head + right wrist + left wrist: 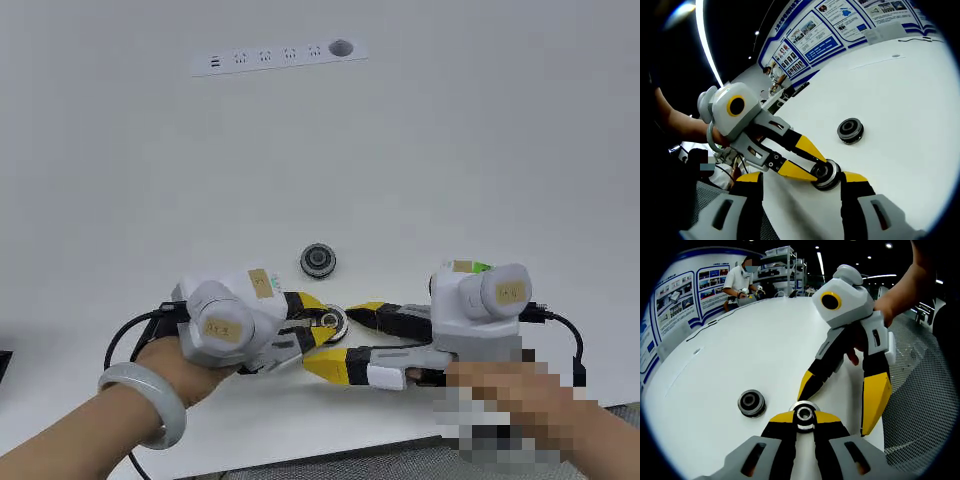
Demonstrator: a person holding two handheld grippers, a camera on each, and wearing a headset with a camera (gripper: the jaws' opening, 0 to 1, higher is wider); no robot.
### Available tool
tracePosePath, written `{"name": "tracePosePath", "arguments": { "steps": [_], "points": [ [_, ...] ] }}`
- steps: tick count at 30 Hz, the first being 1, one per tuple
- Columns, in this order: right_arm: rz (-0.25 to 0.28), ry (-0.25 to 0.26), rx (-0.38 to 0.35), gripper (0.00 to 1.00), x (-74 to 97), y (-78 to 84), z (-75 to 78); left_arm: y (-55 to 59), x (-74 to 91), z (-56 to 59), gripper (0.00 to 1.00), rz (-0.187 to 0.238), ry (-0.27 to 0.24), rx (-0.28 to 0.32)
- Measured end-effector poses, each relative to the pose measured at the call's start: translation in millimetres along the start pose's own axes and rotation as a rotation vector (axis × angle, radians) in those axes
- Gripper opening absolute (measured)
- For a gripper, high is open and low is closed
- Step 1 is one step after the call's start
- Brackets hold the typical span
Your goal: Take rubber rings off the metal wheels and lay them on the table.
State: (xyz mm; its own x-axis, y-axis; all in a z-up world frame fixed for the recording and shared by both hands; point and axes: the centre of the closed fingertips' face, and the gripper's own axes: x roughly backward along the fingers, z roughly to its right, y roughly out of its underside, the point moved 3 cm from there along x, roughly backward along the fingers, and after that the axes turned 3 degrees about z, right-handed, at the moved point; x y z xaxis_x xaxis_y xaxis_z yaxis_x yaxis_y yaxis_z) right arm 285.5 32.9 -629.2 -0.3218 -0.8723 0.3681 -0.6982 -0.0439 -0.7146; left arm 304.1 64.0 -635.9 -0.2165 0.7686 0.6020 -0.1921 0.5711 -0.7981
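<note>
Left gripper [818, 168] pinches the wheel [804, 413] between its tips. Your right gripper [836, 412] stands wide, one jaw just beside it. Nip only the rubber ring [834, 181], peel outward steadily. Second wheel [751, 403] sits beyond both tips.

front wheel [331, 322] sits near the table [450, 150] front edge, left gripper [318, 320] on its left, right gripper [342, 338] on its right. second wheel [318, 260] on the table just behind, apart. power strip [280, 55] far back.
</note>
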Motion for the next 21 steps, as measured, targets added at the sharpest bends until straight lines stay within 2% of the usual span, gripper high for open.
{"name": "tracePosePath", "arguments": {
  "steps": [5,8,10,21],
  "points": [
    [-0.001,-0.005,-0.006,0.63,1.1,-0.2,-0.5,0.1,0.0,-0.1,0.12,0.001,0.000,0.001],
    [0.011,0.018,0.019,0.63,1.5,-1.3,2.6,0.3,-0.1,-0.2,0.12,0.001,0.000,0.002],
    [0.011,0.010,-0.005,0.63,0.9,-1.4,1.6,0.4,-0.1,-0.3,0.12,0.002,-0.001,0.003],
    [0.004,-0.006,-0.008,0.64,-1.6,-1.9,-0.5,0.6,0.3,-0.4,0.12,0.003,-0.001,0.004]
  ]
}}
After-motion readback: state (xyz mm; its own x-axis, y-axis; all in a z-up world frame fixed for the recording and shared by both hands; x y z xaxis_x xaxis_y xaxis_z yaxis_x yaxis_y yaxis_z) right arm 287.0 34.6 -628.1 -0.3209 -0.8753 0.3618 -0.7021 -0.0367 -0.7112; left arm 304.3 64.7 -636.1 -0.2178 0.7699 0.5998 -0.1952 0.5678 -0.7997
